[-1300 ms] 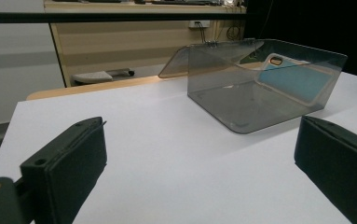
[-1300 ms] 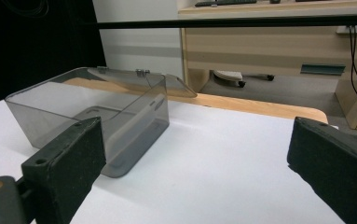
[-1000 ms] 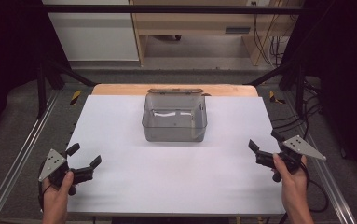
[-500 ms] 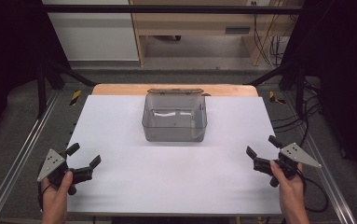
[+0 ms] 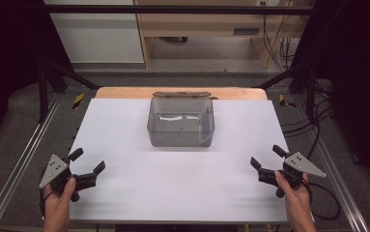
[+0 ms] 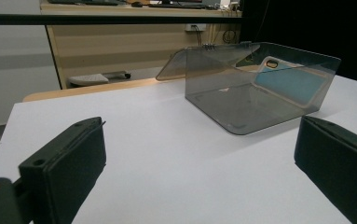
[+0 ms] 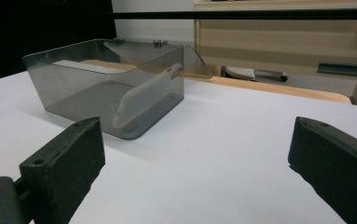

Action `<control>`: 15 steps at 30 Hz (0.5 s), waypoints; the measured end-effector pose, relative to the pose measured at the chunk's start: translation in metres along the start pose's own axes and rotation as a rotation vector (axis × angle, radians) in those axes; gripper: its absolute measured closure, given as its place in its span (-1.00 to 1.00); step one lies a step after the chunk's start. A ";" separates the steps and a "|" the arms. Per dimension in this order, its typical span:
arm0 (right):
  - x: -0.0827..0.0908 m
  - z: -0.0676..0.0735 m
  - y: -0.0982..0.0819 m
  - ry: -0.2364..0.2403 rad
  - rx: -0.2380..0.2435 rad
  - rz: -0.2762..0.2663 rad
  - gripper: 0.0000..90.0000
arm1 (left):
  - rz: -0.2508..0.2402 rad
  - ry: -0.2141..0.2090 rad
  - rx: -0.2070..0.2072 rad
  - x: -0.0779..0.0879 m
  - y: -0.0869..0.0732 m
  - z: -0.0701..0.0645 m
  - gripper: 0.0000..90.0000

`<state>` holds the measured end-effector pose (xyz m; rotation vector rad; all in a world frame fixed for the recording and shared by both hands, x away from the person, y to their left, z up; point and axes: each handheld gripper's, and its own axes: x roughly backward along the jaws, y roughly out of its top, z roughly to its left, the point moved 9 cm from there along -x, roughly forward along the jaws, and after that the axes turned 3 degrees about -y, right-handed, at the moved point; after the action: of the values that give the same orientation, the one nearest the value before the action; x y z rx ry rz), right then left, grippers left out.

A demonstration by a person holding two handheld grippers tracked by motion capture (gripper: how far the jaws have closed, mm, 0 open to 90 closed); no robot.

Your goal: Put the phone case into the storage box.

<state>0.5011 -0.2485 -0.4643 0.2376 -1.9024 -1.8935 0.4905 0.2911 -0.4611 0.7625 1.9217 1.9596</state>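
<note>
**Table and surroundings, as I see them from here**

On my high view a white tabletop [image 5: 124, 145] fills the middle, with a strip of bare wood [image 5: 124, 92] along its far edge. A smoky see-through bin [image 5: 180, 137] stands toward the far centre, well apart from the near edge, its hinged lid [image 5: 180, 94] thrown back. Inside, a pale flat case [image 7: 143, 95] leans tilted against one wall; I cannot tell what it is made of. Metal rails [image 5: 23, 159] run along the table's left side. Beyond, I see a wooden bench [image 5: 206, 29] and hanging cables [image 5: 274, 34].
</note>
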 end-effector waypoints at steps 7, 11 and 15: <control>-0.003 0.010 -0.003 0.025 0.014 0.004 -0.91 | -0.001 -0.004 -0.002 -0.001 0.000 -0.001 -0.95; -0.006 0.018 -0.006 0.045 0.034 0.004 -0.91 | -0.001 -0.009 -0.005 -0.002 0.000 -0.003 -0.95; -0.009 0.027 -0.007 0.066 0.051 0.002 -0.91 | 0.000 -0.018 -0.011 -0.002 0.000 -0.005 -0.95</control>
<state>0.4960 -0.2209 -0.4719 0.3101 -1.9083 -1.8144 0.4896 0.2852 -0.4610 0.7738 1.8999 1.9547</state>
